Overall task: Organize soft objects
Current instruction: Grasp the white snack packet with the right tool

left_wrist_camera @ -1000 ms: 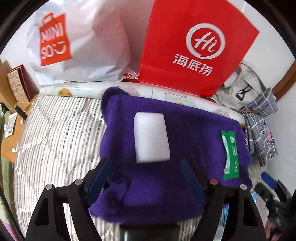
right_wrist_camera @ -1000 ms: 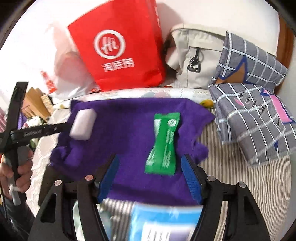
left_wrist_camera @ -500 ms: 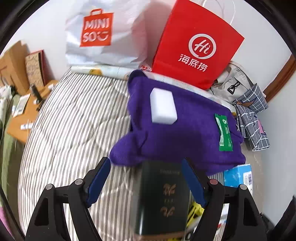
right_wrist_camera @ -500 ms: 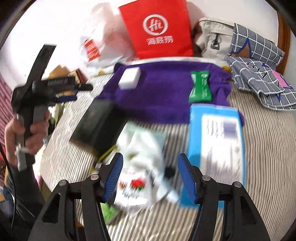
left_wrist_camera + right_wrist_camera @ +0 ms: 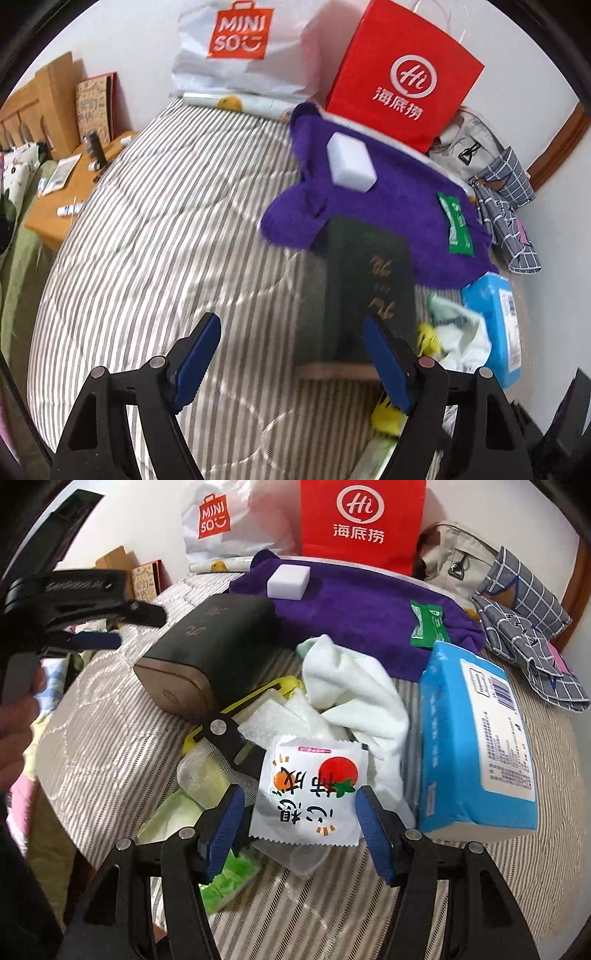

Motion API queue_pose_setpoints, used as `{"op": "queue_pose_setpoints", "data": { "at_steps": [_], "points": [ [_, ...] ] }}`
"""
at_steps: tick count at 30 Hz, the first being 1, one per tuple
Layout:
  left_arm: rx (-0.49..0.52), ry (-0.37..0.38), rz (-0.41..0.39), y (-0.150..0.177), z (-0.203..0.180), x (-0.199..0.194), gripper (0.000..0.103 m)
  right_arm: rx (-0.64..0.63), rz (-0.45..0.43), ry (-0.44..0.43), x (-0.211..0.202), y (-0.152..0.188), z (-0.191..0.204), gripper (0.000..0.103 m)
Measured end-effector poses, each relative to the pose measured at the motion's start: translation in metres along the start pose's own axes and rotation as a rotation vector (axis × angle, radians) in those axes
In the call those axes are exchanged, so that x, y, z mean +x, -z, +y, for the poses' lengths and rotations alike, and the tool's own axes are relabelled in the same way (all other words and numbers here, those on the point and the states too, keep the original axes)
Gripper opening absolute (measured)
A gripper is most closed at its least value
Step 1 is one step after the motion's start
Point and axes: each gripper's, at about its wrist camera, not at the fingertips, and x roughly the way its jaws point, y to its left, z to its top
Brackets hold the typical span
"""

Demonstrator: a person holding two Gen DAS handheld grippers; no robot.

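Observation:
A purple towel lies at the far side of the striped bed and carries a white sponge block and a green packet. In front of it is a pile: a dark green box, a white cloth, a blue tissue pack and a white sachet with a tomato print. My right gripper stands open, with the sachet lying between its fingers. My left gripper is open over bare bedding, its right finger beside the dark box. The right wrist view shows the left gripper at the far left.
A red paper bag and a white shopping bag stand at the wall. A beige backpack and checked cloth lie far right. A wooden bedside table is on the left. Black-handled scissors and green packets sit in the pile.
Both grippers have drawn back from the purple towel toward the near side of the bed. The dark box and the pile came into view, and the sachet now lies between the right fingers.

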Motion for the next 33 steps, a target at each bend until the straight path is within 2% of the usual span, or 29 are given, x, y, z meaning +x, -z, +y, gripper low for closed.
{"op": "queue_pose_setpoints", "data": {
  "at_steps": [4,6,11,21,27,33],
  "points": [
    [-0.015,0.006,0.000,0.013,0.012,-0.001,0.078,-0.009,-0.006,0.048,0.008,0.000,0.003,0.063],
    [-0.024,0.021,0.001,0.018,0.017,-0.003,0.078,0.001,-0.017,0.044,0.004,0.000,0.000,0.054],
    [0.001,-0.003,-0.015,0.023,0.018,-0.012,0.078,0.053,-0.047,-0.034,-0.010,0.002,-0.010,0.053],
    [0.083,0.002,-0.008,0.054,-0.003,-0.019,0.078,0.067,-0.129,-0.020,-0.049,0.020,-0.019,0.053],
    [0.163,0.099,0.037,0.086,-0.031,-0.007,0.078,0.109,-0.156,-0.012,-0.066,0.045,-0.034,0.053],
    [0.217,0.210,0.116,0.117,-0.051,0.011,0.078,0.167,-0.160,0.011,-0.073,0.074,-0.055,0.053]
  ]
}}
